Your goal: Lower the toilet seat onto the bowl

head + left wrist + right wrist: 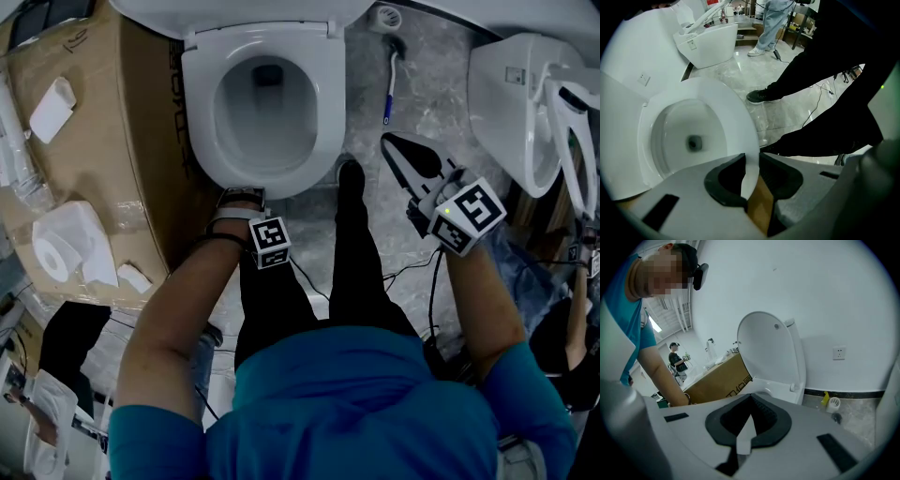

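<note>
Low down, left gripper clamping toilet seat

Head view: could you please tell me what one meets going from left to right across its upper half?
Brown cardboard box → white toilet seat lying on its bowl → blue-handled brush on the floor → second white toilet at the right edge.

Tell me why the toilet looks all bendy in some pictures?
In the left gripper view the wide lens bends the seat round and leaves dark corners; the right gripper view curves the lid and wall the same way, with a blocky patch hiding a face; the head view is dimmer but much straighter.
</note>
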`<state>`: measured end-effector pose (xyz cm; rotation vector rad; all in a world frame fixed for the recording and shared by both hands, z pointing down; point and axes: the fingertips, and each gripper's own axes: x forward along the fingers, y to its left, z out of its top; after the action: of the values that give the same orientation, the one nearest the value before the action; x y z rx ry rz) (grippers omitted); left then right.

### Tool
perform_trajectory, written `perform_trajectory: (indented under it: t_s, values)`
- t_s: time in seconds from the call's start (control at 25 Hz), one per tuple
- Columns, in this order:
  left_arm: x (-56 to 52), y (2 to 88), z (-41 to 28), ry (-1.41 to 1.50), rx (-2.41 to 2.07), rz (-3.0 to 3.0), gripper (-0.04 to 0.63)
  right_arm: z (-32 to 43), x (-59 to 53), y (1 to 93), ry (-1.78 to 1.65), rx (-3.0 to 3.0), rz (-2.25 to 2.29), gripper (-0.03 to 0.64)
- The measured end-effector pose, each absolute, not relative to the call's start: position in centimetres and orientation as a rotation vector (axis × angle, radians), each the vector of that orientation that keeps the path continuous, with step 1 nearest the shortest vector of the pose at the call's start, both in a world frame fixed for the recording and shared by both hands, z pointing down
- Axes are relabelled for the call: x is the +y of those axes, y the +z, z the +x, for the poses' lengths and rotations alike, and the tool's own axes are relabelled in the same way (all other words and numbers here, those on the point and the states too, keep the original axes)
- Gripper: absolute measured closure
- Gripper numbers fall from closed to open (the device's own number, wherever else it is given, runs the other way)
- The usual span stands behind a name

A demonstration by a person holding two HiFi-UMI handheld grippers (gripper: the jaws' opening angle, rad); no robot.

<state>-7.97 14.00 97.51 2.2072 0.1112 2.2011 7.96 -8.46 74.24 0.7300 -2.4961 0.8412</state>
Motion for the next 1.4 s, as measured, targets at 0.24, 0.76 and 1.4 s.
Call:
perform_trajectory:
  t_s: [0.24,0.76,1.4]
  values:
    - [14.0,98.7,-8.0,2.214,0.134,2.195,0.5,8.3,-8.1,74.7,0.848,-2.489,0.73,0.626]
    - [14.0,98.8,-8.0,2.179,0.153,2.191,0.5,8.2,-7.9,74.6,0.853,-2.504,0.741,0.626]
    - [8.9,89.3,-7.1,1.8,-0.275,2.274,0.498,7.5,-9.0,68.2,0.776,-2.526,0.781,0.626]
